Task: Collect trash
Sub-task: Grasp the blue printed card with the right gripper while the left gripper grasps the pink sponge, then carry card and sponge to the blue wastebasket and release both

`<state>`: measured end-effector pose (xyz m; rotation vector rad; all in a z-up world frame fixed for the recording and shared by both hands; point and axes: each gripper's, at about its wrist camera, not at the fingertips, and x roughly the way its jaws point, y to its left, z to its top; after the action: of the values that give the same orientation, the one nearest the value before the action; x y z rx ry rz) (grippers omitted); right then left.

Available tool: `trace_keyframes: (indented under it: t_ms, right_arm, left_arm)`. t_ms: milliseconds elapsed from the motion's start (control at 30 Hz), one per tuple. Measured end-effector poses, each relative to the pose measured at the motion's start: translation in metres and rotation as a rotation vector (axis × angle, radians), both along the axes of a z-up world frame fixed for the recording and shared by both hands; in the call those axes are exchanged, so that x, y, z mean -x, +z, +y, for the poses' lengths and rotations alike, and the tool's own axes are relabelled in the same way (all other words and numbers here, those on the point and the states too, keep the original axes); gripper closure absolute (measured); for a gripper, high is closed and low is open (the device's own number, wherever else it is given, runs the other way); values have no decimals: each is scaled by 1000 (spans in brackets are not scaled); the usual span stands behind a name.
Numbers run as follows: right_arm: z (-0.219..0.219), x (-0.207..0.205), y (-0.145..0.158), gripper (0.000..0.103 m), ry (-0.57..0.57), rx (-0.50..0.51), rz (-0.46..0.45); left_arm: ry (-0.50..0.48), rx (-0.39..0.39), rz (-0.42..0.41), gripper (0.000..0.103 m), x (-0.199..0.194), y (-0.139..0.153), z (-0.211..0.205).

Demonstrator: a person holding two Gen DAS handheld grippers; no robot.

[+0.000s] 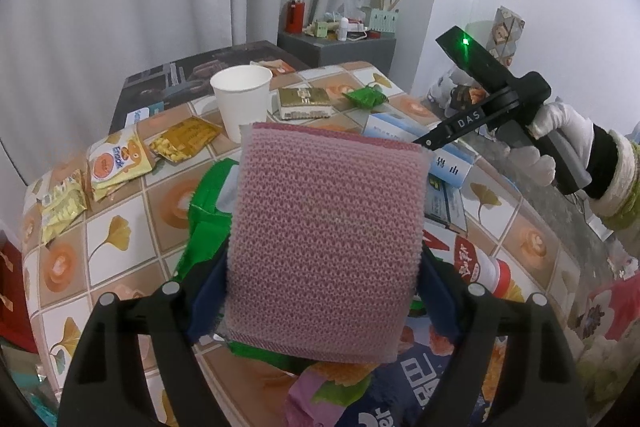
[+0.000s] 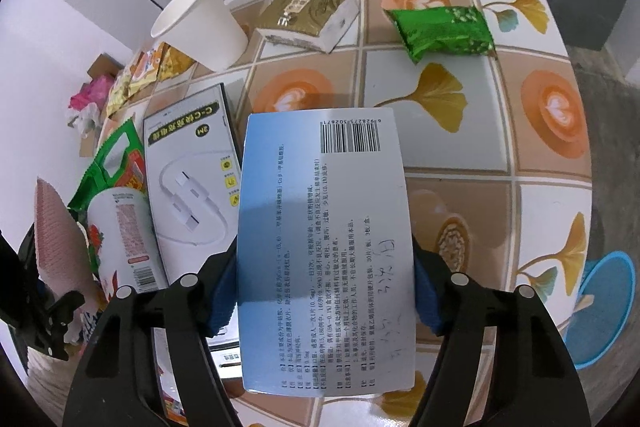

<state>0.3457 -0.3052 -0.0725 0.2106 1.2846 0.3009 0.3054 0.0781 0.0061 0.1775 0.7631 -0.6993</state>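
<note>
My left gripper point(image 1: 320, 303) is shut on a pink mesh scrub sponge point(image 1: 326, 239) and holds it above the patterned table point(image 1: 116, 227). My right gripper point(image 2: 324, 303) is shut on a light blue medicine box point(image 2: 324, 247) with a barcode, held above the table. The right gripper also shows in the left wrist view point(image 1: 432, 141), held by a white-gloved hand point(image 1: 560, 131). The sponge shows at the left edge of the right wrist view point(image 2: 56, 227). Loose trash lies on the table: a white paper cup point(image 1: 242, 101), snack wrappers point(image 1: 116, 163), a green packet point(image 2: 440, 31), a gold tissue pack point(image 2: 308, 17).
A white cable box point(image 2: 188, 183), a white bottle point(image 2: 120, 227) and a green bag point(image 1: 204, 219) lie under the grippers. A grey cabinet point(image 1: 340, 47) with a red flask stands behind the table. A blue bin point(image 2: 608, 299) sits on the floor at right.
</note>
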Motion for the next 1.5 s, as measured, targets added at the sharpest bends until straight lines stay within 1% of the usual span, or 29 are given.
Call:
trace_keyframes:
  t_ms: [433, 700, 1000, 1167, 1267, 1433, 1500]
  right_arm:
    - [-6, 17, 35, 36, -13, -24, -89]
    - [-16, 52, 68, 36, -10, -41, -172]
    - [-38, 92, 101, 36, -30, -85, -258]
    - [-62, 120, 113, 36, -57, -115, -301]
    - [-80, 136, 117, 36, -81, -124, -318]
    - [-124, 169, 121, 36, -160, -139, -347]
    - [-143, 183, 120, 36, -197, -138, -352]
  left_arm:
    - [66, 90, -45, 22, 5, 24, 17]
    - [117, 133, -91, 22, 20, 51, 26]
    - [127, 161, -123, 22, 42, 90, 26]
    - [102, 164, -149, 22, 59, 111, 14]
    - [80, 165, -158, 22, 69, 122, -1]
    - [19, 175, -149, 22, 74, 134, -42]
    - [-15, 184, -138, 22, 75, 137, -65]
